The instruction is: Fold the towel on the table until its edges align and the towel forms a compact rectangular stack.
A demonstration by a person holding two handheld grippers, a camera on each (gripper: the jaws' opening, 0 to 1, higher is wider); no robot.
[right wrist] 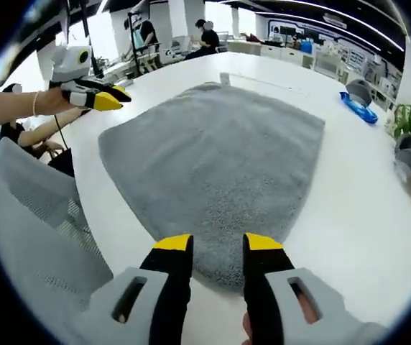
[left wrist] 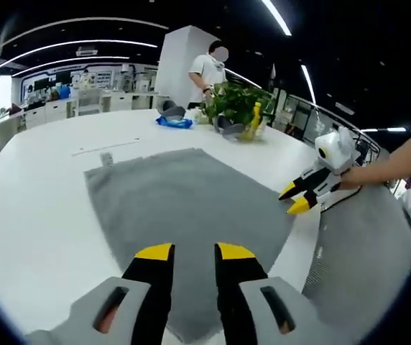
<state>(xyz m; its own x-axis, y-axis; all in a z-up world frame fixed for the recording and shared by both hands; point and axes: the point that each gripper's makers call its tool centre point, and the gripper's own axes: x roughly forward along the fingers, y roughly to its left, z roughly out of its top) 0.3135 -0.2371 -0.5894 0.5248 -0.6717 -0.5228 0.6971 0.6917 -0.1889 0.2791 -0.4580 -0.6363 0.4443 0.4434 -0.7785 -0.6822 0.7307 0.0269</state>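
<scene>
Right gripper (right wrist: pixel 218 244) open above flat towel (right wrist: pixel 220 158).

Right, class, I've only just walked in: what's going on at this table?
A person holds a hand-held gripper in each hand over a grey towel spread flat, unfolded, on a white table. The left hand-held gripper is open above one near corner of the towel. The right hand-held gripper is open above another corner. Neither grips the fabric, so folding hasn't started. A potted plant and a blue object sit further along the table.

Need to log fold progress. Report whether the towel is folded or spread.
Spread. The grey towel lies flat in a single layer on the white table, no edge turned over. Both claws hover open above its corners.
</scene>
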